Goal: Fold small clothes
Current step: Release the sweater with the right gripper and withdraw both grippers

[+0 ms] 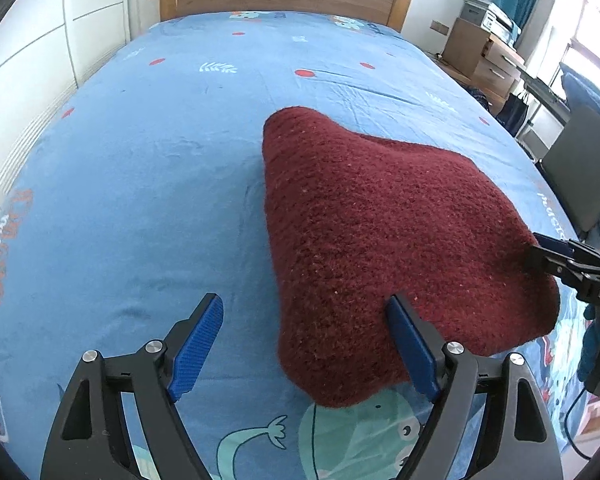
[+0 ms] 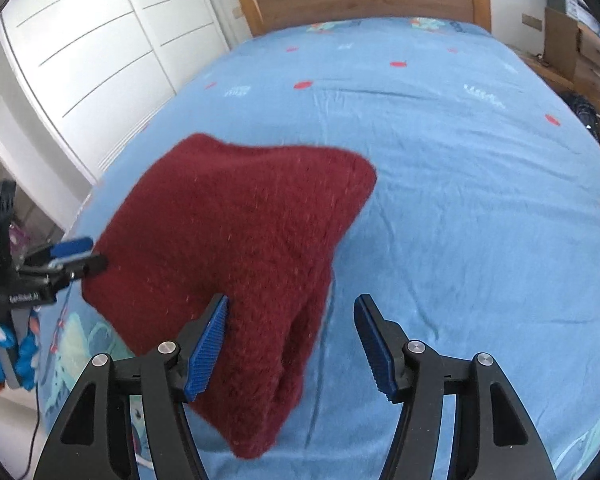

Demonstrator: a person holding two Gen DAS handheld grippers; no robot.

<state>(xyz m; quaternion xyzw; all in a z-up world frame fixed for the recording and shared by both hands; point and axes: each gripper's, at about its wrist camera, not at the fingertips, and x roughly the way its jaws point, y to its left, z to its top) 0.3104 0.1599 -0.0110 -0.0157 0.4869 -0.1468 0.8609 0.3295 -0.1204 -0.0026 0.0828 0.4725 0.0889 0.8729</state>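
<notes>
Both grippers, left (image 1: 306, 344) and right (image 2: 292, 344), are standing open beside the folded sweater (image 1: 380, 240), gripping nothing, releasing it to lie flat.

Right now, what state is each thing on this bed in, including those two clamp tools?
Red knitted garment: folded, lying on the bed, held by neither gripper.
Left gripper: open, garment edge between its fingers.
Right gripper: open, garment edge between its fingers.
Blue bedsheet: spread, slightly wrinkled.
</notes>
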